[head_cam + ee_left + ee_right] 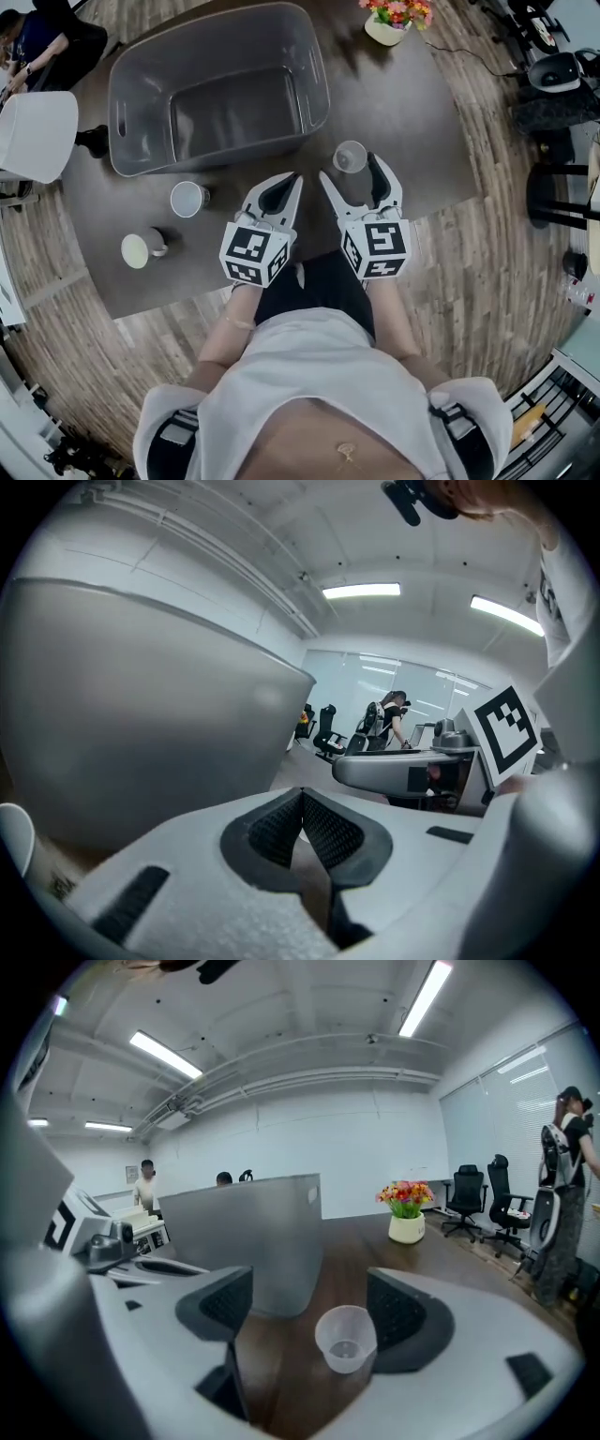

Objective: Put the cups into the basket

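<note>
The clear cup (346,1338) stands between the right gripper's (309,1316) spread jaws, nearer the right one, not squeezed. The left gripper (302,803) is pressed together, empty. The basket (127,112) sits ahead-left.

The bench (412,122) is dark brown, and the floor (487,244) is grey-brown wood planking. The basket (216,84) is translucent grey. There is a clear cup (350,157), a white-lined cup (188,199) and a cream-lined cup (139,249), the last two grey outside. The left tool (287,182) and right tool (350,167) are pale grey with black textured pads (398,1312) and black-and-white square markers (253,251). A white flowerpot (382,33) holds pink, orange and yellow flowers (398,11).
</note>
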